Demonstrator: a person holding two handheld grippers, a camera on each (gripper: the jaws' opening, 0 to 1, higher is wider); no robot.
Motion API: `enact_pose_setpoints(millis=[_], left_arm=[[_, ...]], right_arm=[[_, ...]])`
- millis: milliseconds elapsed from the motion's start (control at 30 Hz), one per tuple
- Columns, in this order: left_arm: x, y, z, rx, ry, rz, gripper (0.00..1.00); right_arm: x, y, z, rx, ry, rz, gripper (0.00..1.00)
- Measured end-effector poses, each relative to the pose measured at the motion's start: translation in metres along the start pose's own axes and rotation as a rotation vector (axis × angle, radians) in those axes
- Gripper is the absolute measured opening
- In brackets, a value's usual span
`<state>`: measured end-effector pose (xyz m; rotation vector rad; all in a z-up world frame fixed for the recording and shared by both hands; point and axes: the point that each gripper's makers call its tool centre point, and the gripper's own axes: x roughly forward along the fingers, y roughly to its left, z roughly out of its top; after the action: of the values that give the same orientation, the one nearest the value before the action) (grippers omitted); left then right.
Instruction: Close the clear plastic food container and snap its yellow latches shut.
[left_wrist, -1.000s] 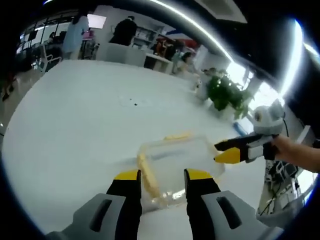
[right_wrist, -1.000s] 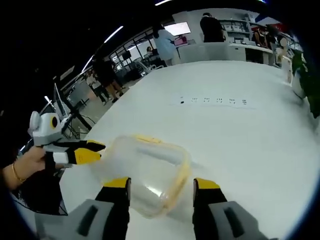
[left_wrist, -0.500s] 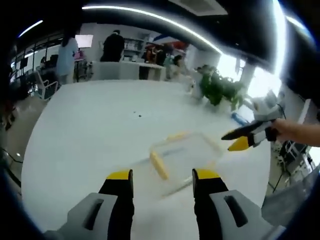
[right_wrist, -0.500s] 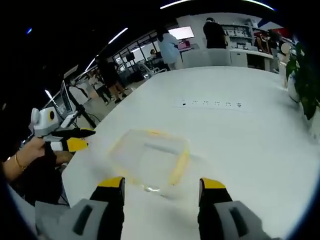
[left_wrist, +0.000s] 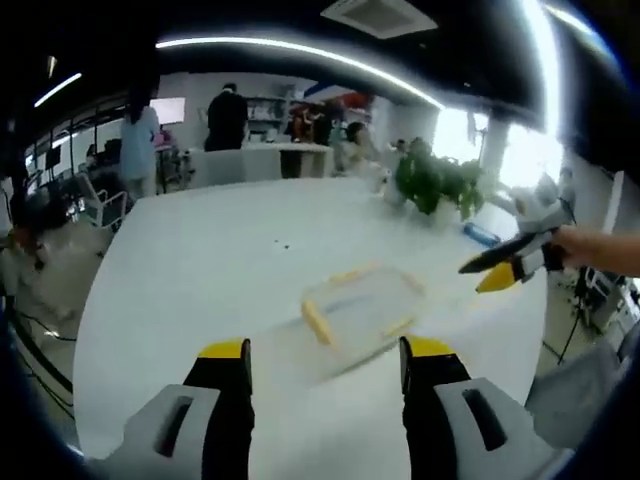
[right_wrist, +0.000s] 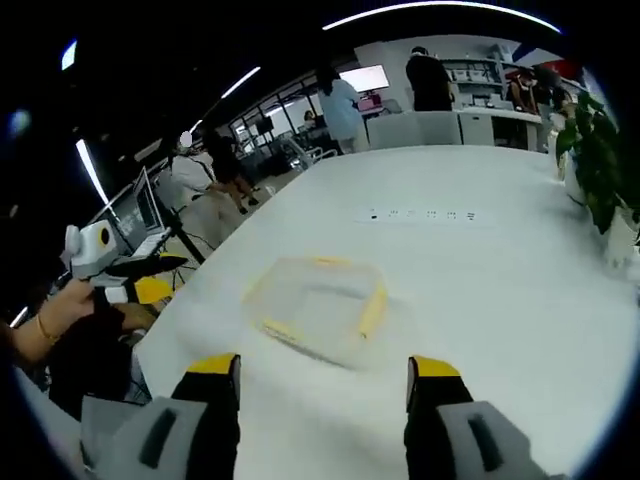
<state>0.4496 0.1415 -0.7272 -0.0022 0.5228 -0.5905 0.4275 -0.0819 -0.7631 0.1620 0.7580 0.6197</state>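
A clear plastic food container (left_wrist: 350, 312) with yellow latches lies flat on the white table (left_wrist: 190, 270); it also lies mid-table (right_wrist: 318, 307) in the right gripper view. My left gripper (left_wrist: 325, 357) stands open, held back from the container with nothing between its jaws. My right gripper (right_wrist: 323, 372) is likewise open and apart from the container. In the left gripper view the right gripper (left_wrist: 500, 270) enters from the right, held by a hand beyond the container. In the right gripper view the left gripper (right_wrist: 135, 283) shows at the left edge, also held by a hand.
A potted plant (left_wrist: 435, 182) stands at the table's far edge, also visible as a plant (right_wrist: 597, 170) in the right gripper view. A row of small dark marks (right_wrist: 420, 214) crosses the tabletop. People, desks and chairs (right_wrist: 340, 100) fill the room behind.
Both grippers have drawn back from the container, which looks smaller and farther away. The container stays flat on the table.
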Motion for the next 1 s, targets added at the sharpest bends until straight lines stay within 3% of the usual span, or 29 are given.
enact_pose_setpoints(millis=[333,500,667,1000], left_arm=[[-0.030,-0.009,-0.014,-0.021,-0.018,0.026,0.67],[-0.038,-0.014,-0.028,-0.062,-0.029,0.035,0.68],[-0.053,-0.020,-0.035,-0.067,-0.031,0.048,0.69],[-0.075,-0.026,-0.043,-0.085,-0.093,0.071,0.73]], right_arm=[[-0.022,0.012,-0.017,-0.029,-0.031,-0.011,0.70],[-0.023,0.025,-0.042,-0.005,-0.023,0.012,0.72],[-0.033,0.034,-0.057,-0.004,-0.013,0.010,0.72],[-0.057,0.045,-0.059,-0.073,-0.061,-0.015,0.74]])
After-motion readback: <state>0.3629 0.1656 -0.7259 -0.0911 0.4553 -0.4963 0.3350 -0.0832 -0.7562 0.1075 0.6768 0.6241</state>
